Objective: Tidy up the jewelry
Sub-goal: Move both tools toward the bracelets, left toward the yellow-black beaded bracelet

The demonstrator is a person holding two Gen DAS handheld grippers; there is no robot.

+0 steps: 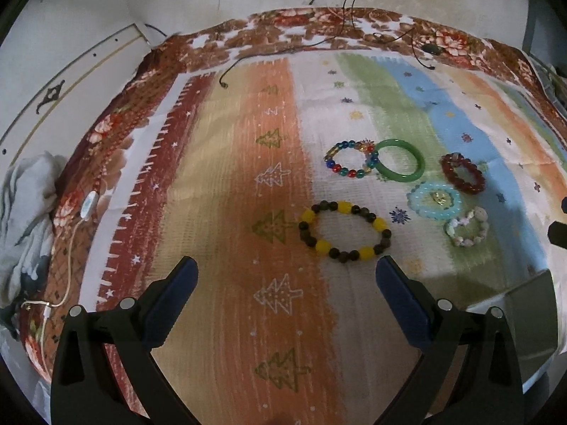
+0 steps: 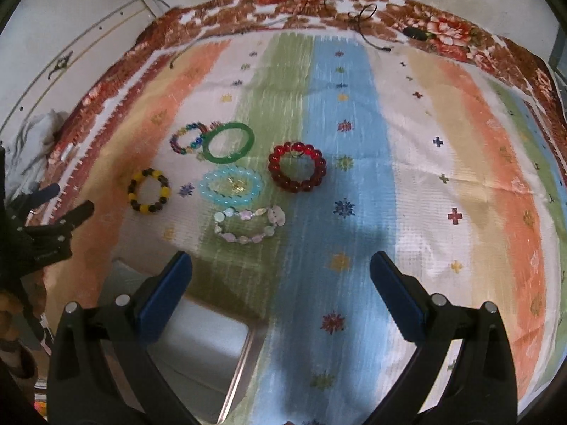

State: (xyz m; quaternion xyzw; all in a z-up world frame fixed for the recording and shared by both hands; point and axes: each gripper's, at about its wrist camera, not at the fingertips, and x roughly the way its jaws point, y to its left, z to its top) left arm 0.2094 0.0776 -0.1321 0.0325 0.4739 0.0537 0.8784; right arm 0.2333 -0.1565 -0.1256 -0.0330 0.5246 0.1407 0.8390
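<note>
Several bracelets lie on a striped cloth (image 1: 230,177): a yellow-and-dark beaded one (image 1: 344,231) (image 2: 149,190), a multicolour beaded one (image 1: 351,159) (image 2: 189,137), a green bangle (image 1: 399,159) (image 2: 229,142), a red beaded one (image 1: 463,173) (image 2: 297,166), a pale blue one (image 1: 433,200) (image 2: 232,186) and a pale stone one (image 1: 467,227) (image 2: 250,225). My left gripper (image 1: 285,276) is open and empty, just short of the yellow-and-dark bracelet. My right gripper (image 2: 281,271) is open and empty, just short of the pale stone bracelet.
A metal tray (image 2: 212,347) (image 1: 531,322) sits at the near edge under my right gripper's left finger. Black cords (image 1: 319,40) lie at the far edge. A white cable (image 1: 85,212) and crumpled cloth (image 1: 24,212) are at the left. The left gripper shows in the right view (image 2: 53,226).
</note>
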